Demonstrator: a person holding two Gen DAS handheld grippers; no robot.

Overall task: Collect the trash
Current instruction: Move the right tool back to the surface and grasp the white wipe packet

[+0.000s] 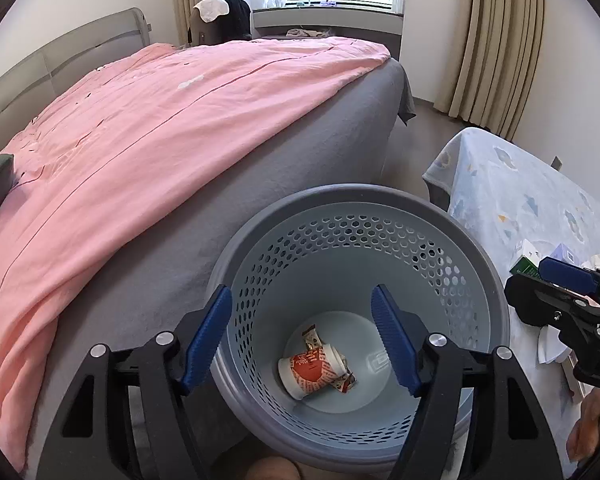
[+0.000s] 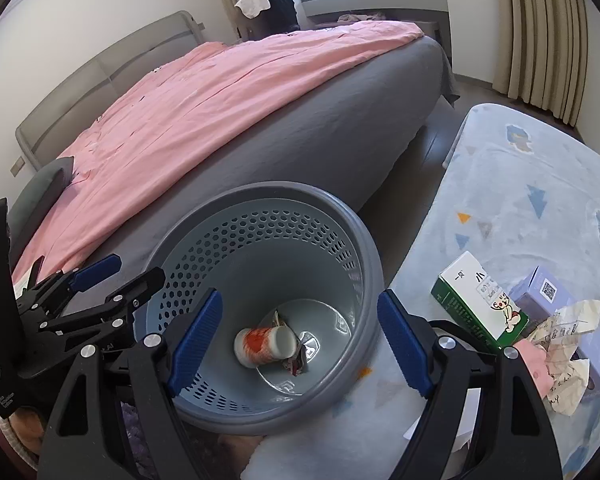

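Note:
A grey perforated waste basket [image 1: 496, 280] [image 2: 360, 232] stands between the bed and a low table. Inside lie a red-and-white paper cup [image 1: 310, 372] [image 2: 260, 346] and a crumpled wrapper [image 1: 346, 382] [image 2: 296, 362]. My left gripper [image 1: 302, 340] is open and empty above the basket's mouth; it also shows in the right wrist view [image 2: 134, 268]. My right gripper [image 2: 300, 344] is open and empty over the basket's right rim; it also shows in the left wrist view [image 1: 568, 276]. On the table lie a green-white box [image 2: 476, 300], a purple box [image 2: 548, 292], crumpled paper [image 2: 568, 340] and a pink scrap [image 2: 534, 364].
A bed with a pink cover [image 1: 140, 140] and grey sheet [image 1: 300, 160] fills the left. The low table has a light blue patterned cloth [image 2: 520, 184]. Curtains [image 1: 500, 40] and a window are at the back, with a chair [image 1: 216, 20] draped with clothes.

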